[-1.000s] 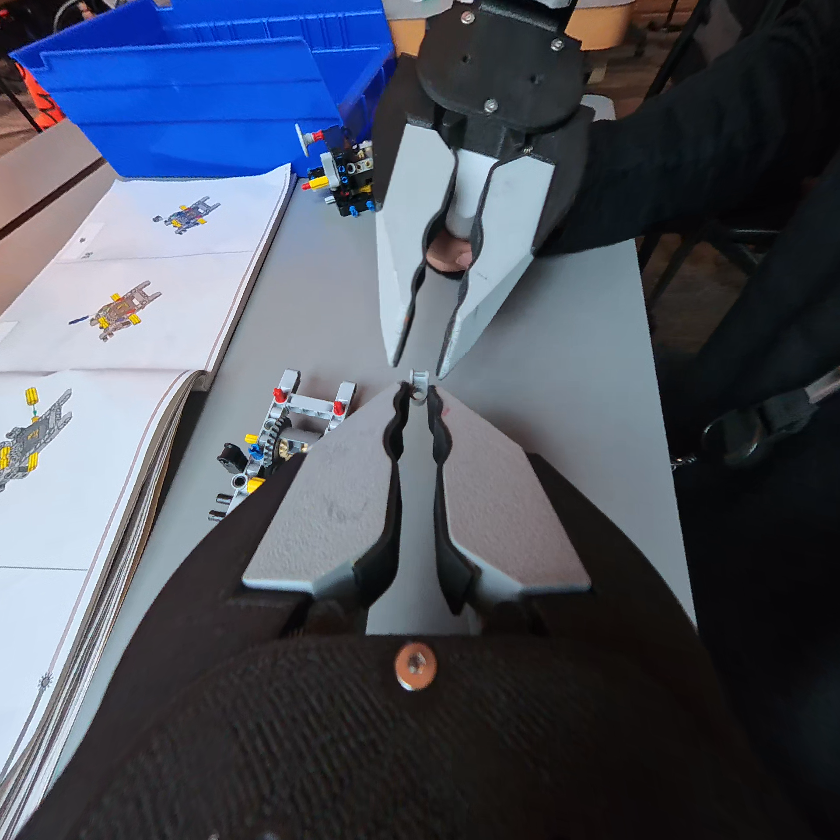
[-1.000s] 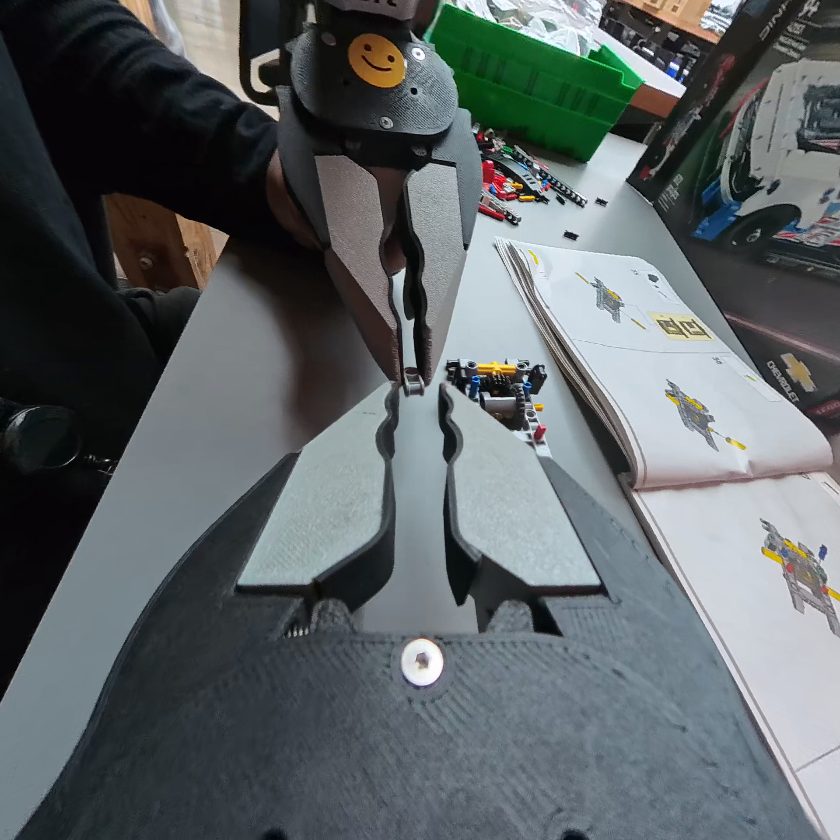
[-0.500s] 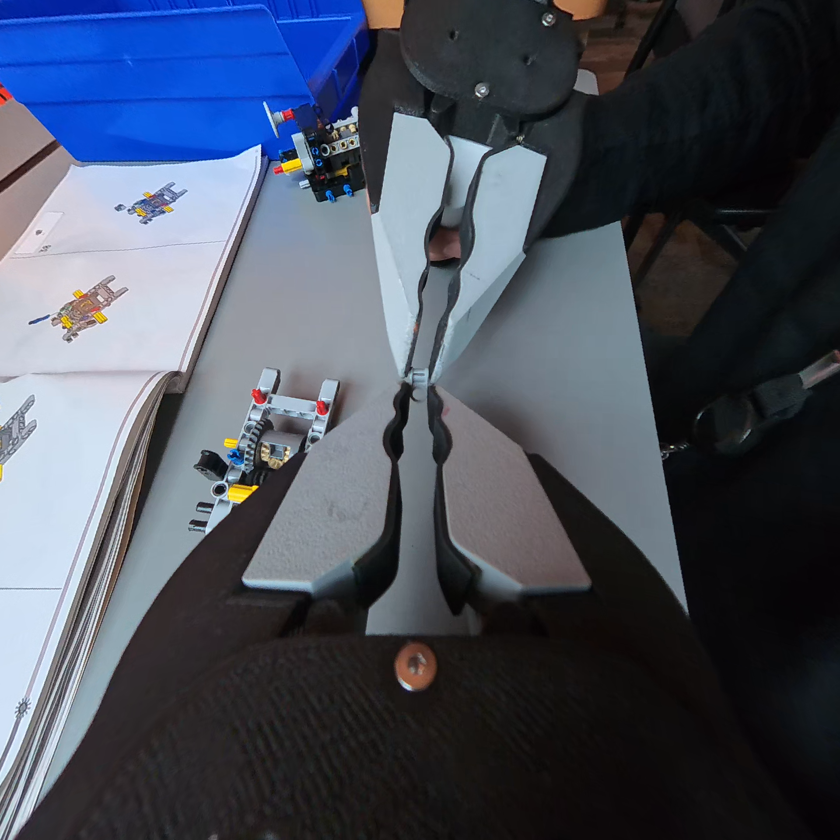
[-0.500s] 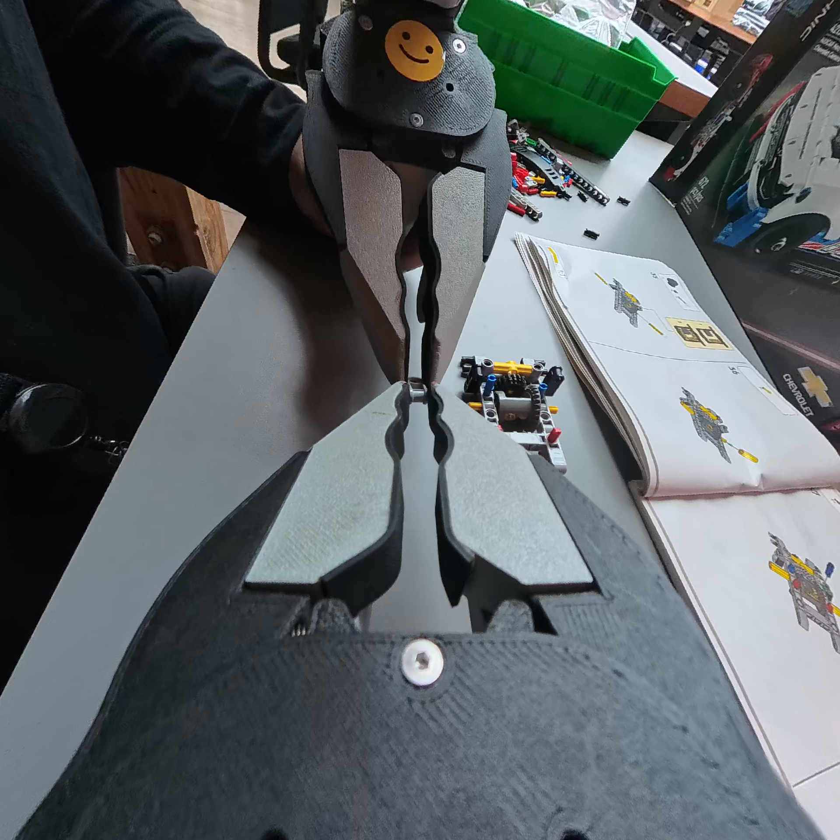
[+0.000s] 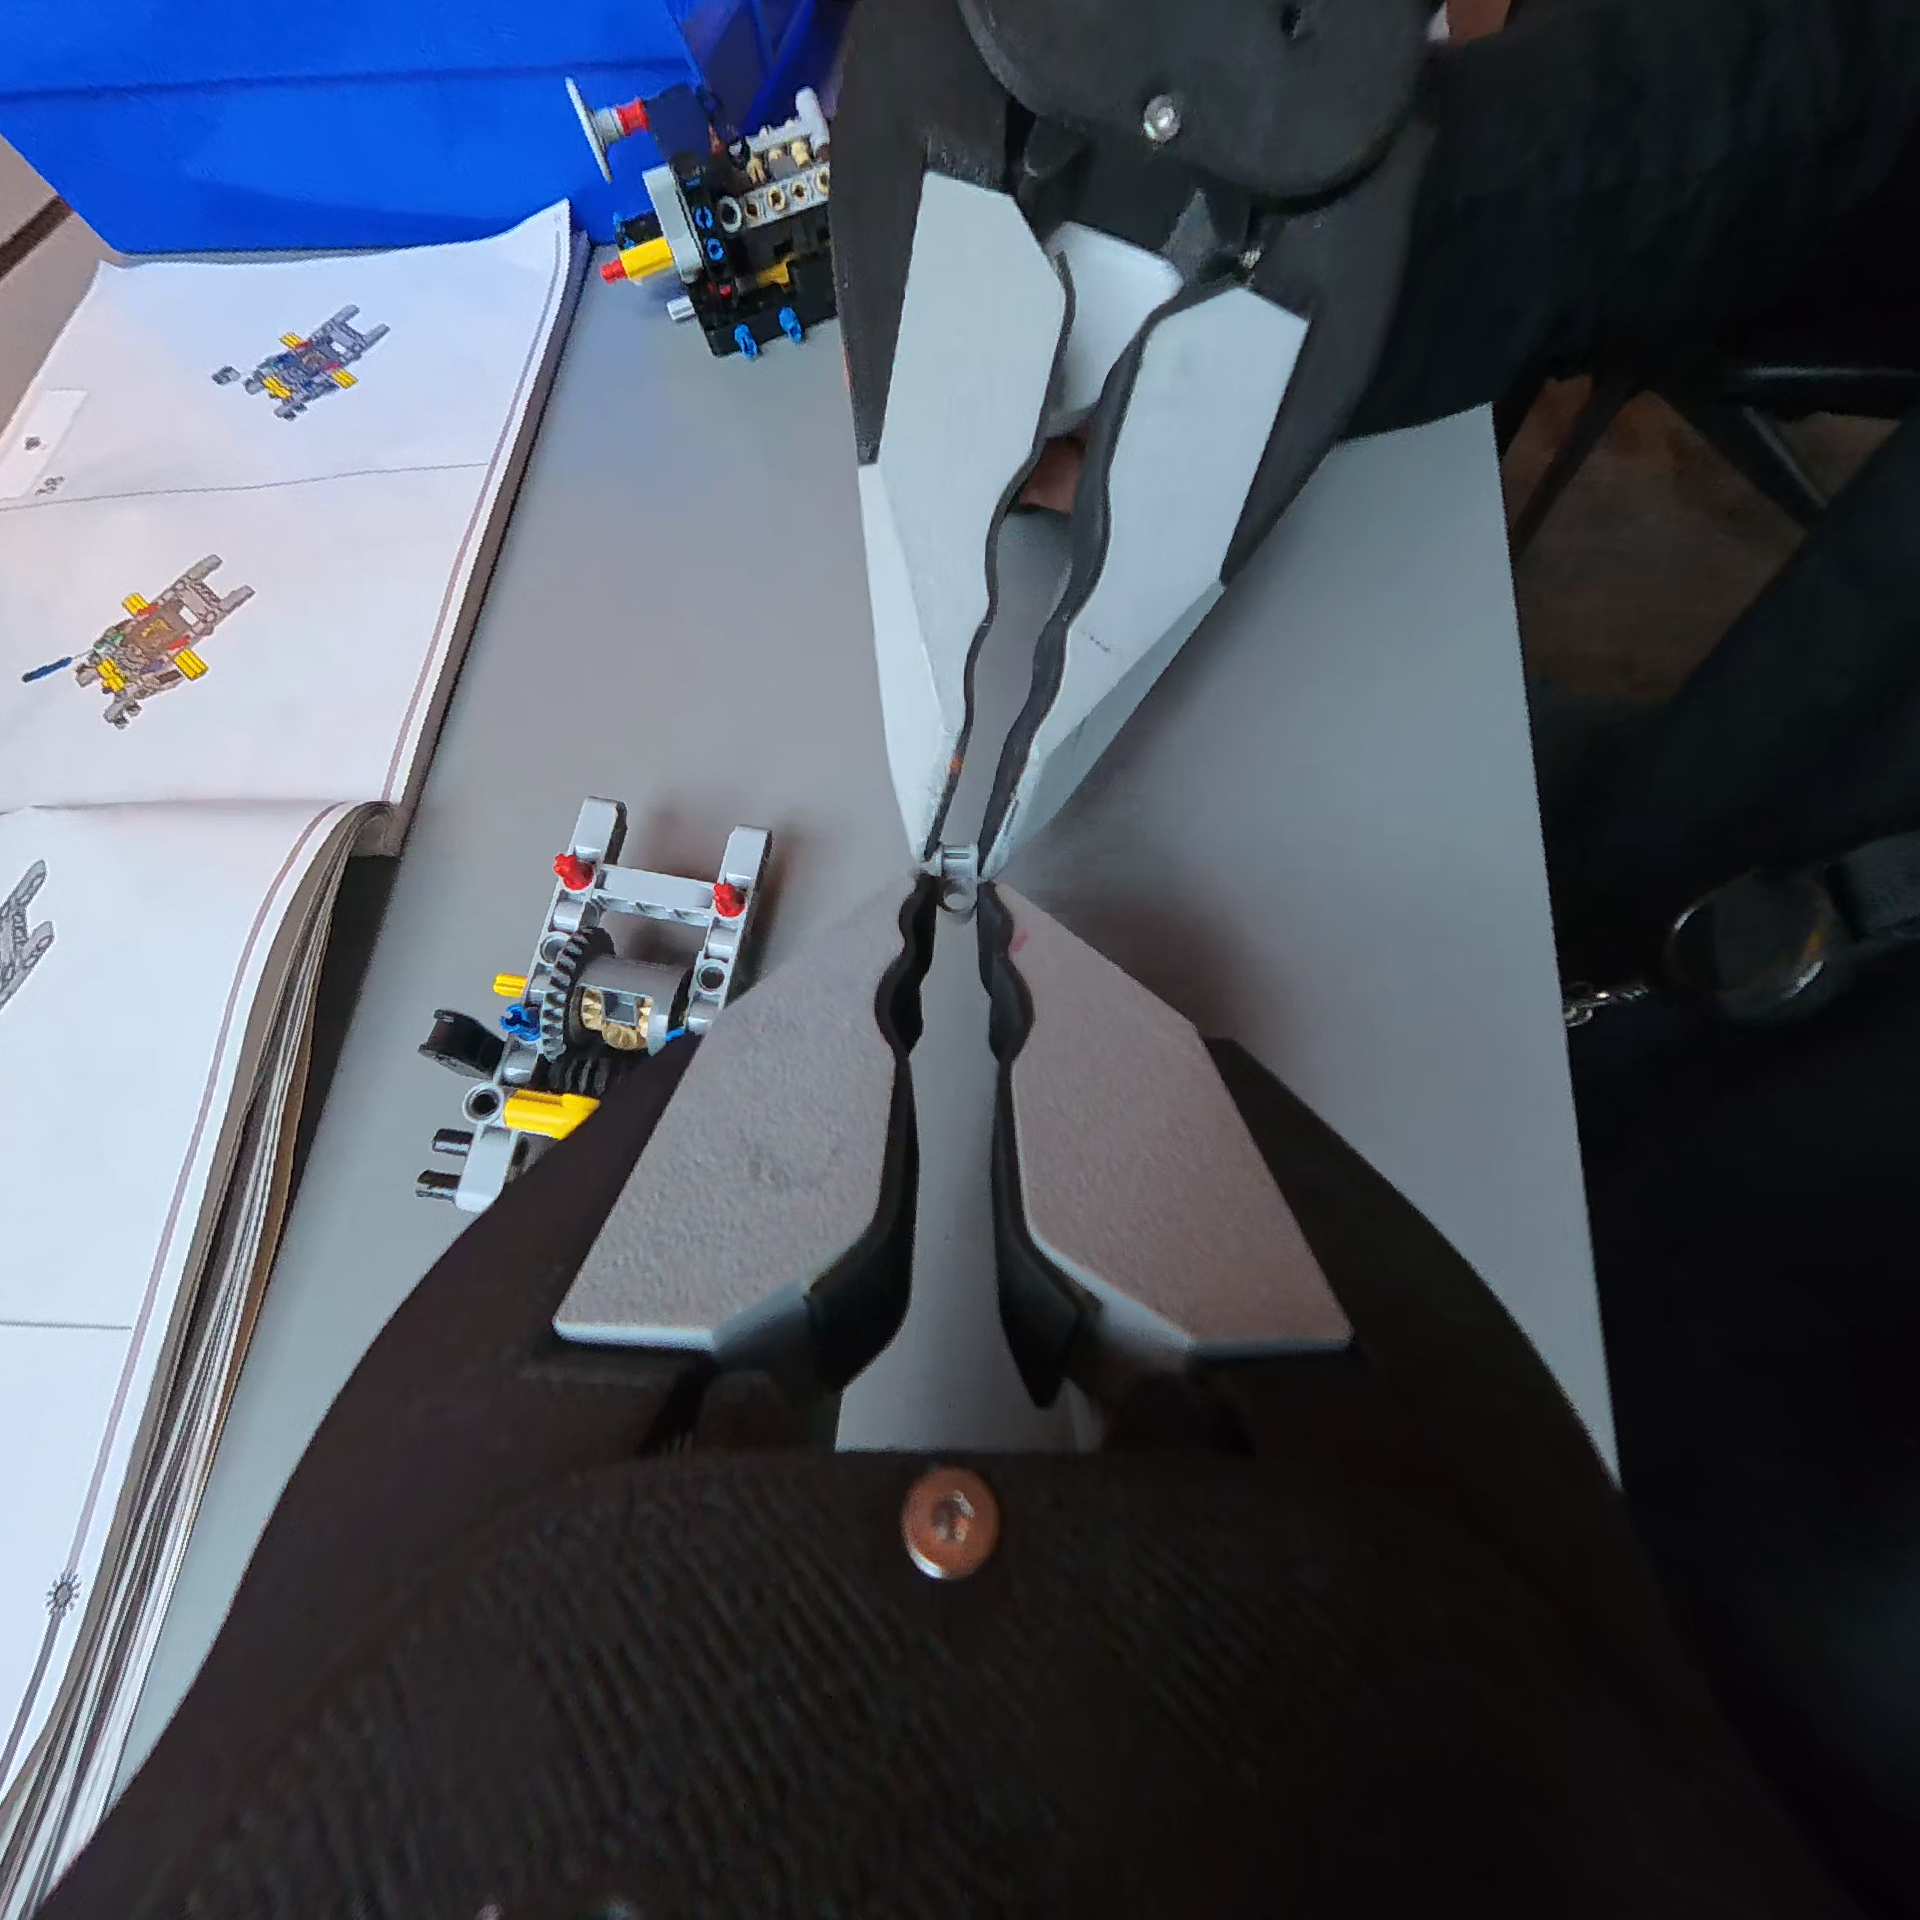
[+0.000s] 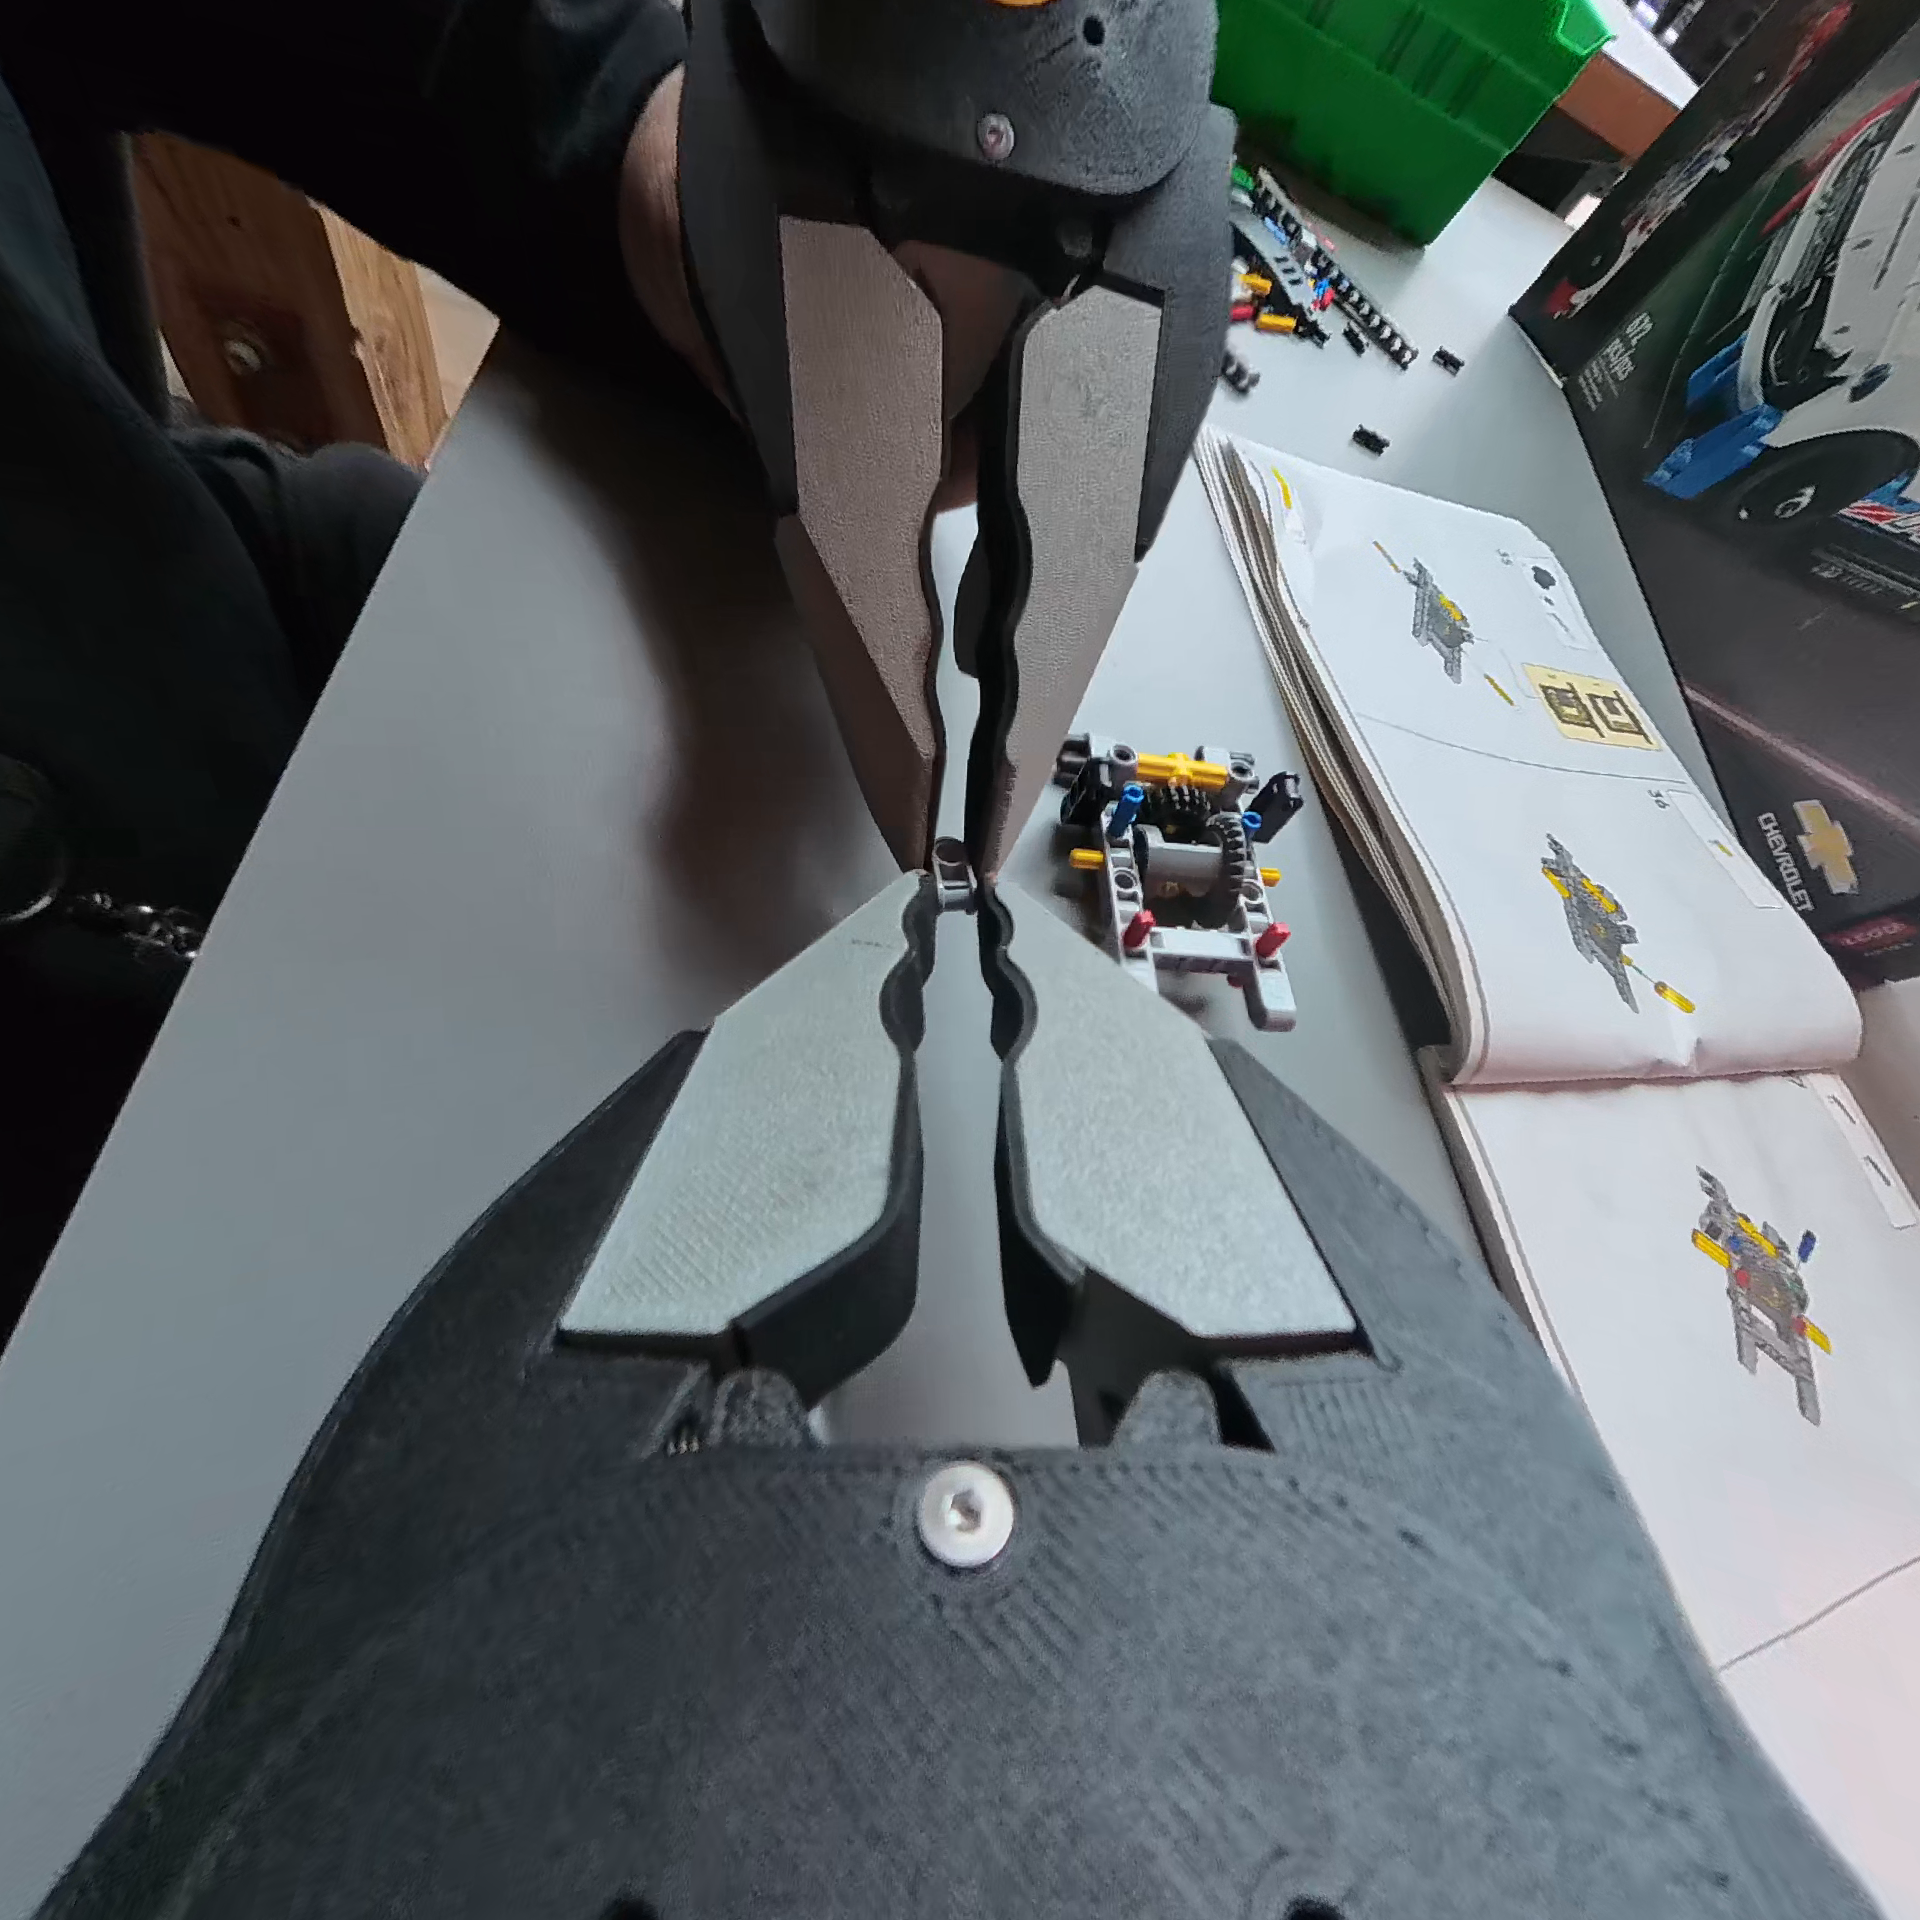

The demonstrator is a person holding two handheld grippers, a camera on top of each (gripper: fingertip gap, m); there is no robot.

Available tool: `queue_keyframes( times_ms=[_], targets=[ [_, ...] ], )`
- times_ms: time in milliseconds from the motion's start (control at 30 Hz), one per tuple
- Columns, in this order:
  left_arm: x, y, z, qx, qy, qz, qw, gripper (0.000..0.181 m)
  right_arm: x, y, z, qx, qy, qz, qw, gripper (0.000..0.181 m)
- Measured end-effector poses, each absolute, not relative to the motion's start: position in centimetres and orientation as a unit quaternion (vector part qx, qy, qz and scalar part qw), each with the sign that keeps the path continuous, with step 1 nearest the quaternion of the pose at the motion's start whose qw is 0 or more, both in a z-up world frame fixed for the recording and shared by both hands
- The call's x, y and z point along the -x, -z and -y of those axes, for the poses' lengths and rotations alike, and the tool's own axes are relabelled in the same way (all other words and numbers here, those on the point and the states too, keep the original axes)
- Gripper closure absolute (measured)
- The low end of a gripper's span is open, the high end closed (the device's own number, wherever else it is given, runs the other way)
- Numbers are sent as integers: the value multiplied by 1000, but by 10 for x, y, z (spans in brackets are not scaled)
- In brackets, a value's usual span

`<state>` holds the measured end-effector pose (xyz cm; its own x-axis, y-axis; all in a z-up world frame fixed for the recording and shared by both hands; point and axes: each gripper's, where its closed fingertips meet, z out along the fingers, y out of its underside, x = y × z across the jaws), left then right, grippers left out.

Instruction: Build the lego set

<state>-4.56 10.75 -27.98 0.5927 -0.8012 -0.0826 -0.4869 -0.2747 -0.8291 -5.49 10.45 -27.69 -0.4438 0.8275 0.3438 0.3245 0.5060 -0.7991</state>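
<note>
While both tools (image 5: 954,902) (image 6: 951,891) pinch one grey connector (image 5: 956,864), a printed box (image 6: 1766,343) stands beside.

Writing shows on the dark product box (image 6: 1766,582) standing along the table's far right edge, with a gold emblem beside it. The open instruction booklet (image 6: 1538,790) by that box carries small printed step numbers and a yellow panel (image 6: 1588,717) of symbols.

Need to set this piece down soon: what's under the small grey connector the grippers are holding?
Under the small grey connector only bare grey table shows. The gripper fingers cover the spot directly beneath.
</note>
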Motion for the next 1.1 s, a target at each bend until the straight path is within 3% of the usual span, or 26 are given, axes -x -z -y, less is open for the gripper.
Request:
queue_keyframes(
  times_ms=[333,400,600,767,900,1100],
  targets=[
    [50,300,-113,817,158,-402,382,167,51,296,-113,400,-293,799,341,176],
    [49,306,-111,824,164,-406,360,176,51,298,-114,409,-292,799,331,176],
    [49,306,-112,825,161,-404,361,181,51,305,-114,412,-272,808,323,176],
    [49,306,-112,826,169,-402,358,169,51,305,-114,414,-275,807,318,176],
    [48,306,-110,823,170,-409,357,179,50,305,-112,416,-282,807,310,176],
    [48,306,-111,826,178,-403,353,176,51,305,-111,435,-293,799,294,176]
  ],
)
